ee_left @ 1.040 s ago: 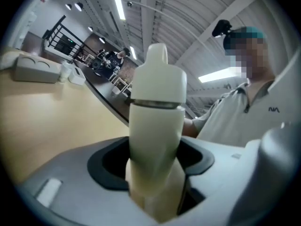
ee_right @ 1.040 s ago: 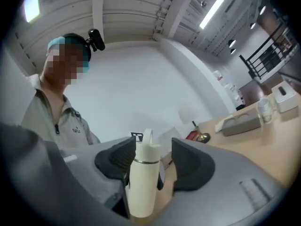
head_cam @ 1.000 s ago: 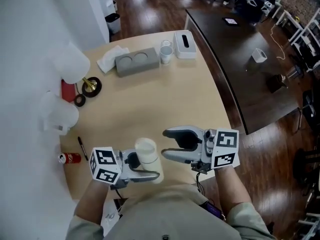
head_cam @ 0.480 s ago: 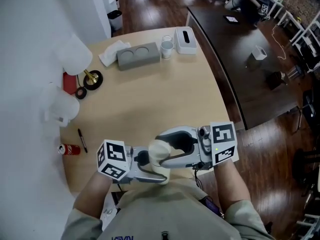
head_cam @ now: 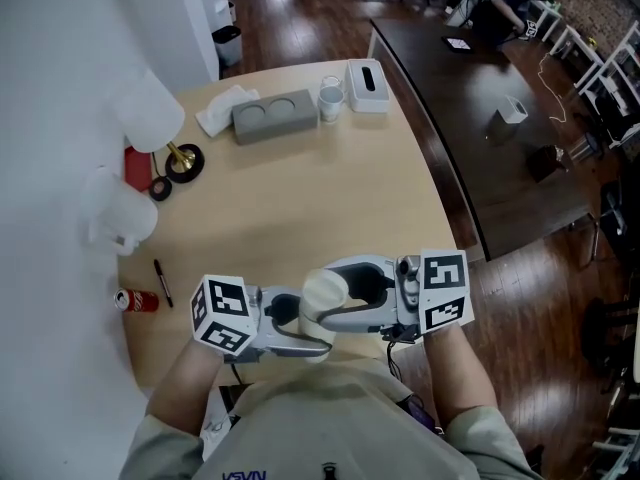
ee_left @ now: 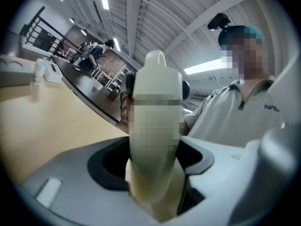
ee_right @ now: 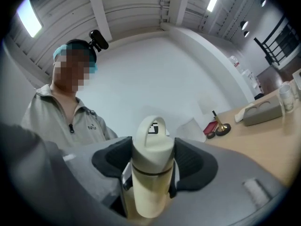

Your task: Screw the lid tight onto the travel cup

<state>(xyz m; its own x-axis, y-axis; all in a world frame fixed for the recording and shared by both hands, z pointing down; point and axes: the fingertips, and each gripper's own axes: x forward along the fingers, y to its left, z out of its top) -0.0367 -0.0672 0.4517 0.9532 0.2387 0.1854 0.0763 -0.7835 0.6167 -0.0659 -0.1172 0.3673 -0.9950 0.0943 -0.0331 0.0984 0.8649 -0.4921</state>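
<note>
Cream plastic fills the space between both tools: the travel cup [ee_right: 150,194] is held clear of the pale wooden table [head_cam: 330,188], over its near edge and just in front of the person's chest. The left gripper [head_cam: 312,325] comes in from the left and pinches the cup's body, which sits wedged deep between its grey jaws in the left gripper view. The right gripper [head_cam: 330,293] reaches in from the opposite side, higher up the cup. Its dark pads [ee_right: 192,161] lie against both sides of the lid [ee_right: 151,149], so it is clamped on the lid rather than spread free. The lid is seated on the cup, a thin dark seam showing where the two meet. Its carry loop [ee_right: 154,124] stands up above the jaws. From the head view the cup's top points toward the camera, and the two marker cubes sit either side of it.

Well apart on the table, at the left edge, lie a red can [head_cam: 134,300] and a black pen [head_cam: 160,281]. Along the far edge stand a grey block with two round wells [head_cam: 274,116], a clear tumbler [head_cam: 331,98] and a white tissue box [head_cam: 367,73]
</note>
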